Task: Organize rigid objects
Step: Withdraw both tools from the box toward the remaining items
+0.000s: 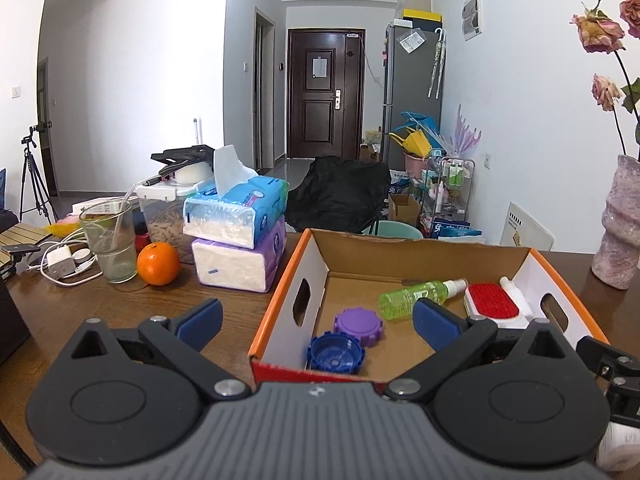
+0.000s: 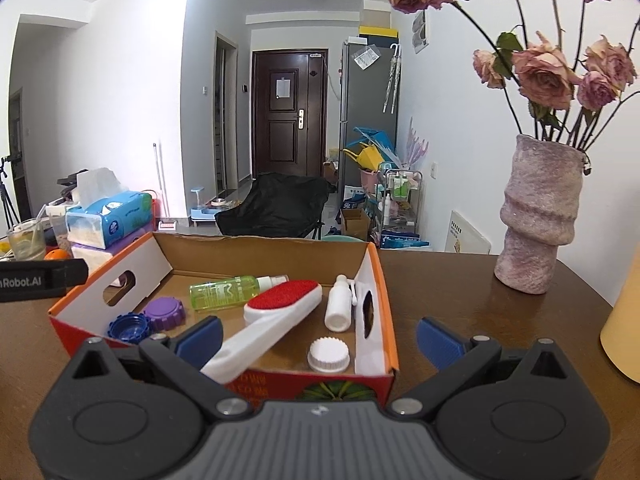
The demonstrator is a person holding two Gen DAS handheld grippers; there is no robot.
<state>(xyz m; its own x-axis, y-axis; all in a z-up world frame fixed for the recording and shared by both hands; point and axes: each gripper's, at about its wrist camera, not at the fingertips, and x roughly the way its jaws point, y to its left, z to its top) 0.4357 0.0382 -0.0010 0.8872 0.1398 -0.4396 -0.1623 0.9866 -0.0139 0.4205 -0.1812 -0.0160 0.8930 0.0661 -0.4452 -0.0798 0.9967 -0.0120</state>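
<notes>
A dark wooden table (image 2: 440, 280) in a cluttered room carries an open cardboard box (image 2: 376, 280) near its far edge, holding bottles, lids and a red brush (image 2: 282, 300). Left claw (image 1: 316, 320) and right claw (image 2: 318, 336) both hang apart, empty, at the box's near edge. Bare table lies right of the box, toward the vase (image 2: 540, 216).

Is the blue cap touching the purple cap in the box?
Touching. The right wrist view shows the blue cap pressed against the purple cap, rims meeting without a gap.
</notes>
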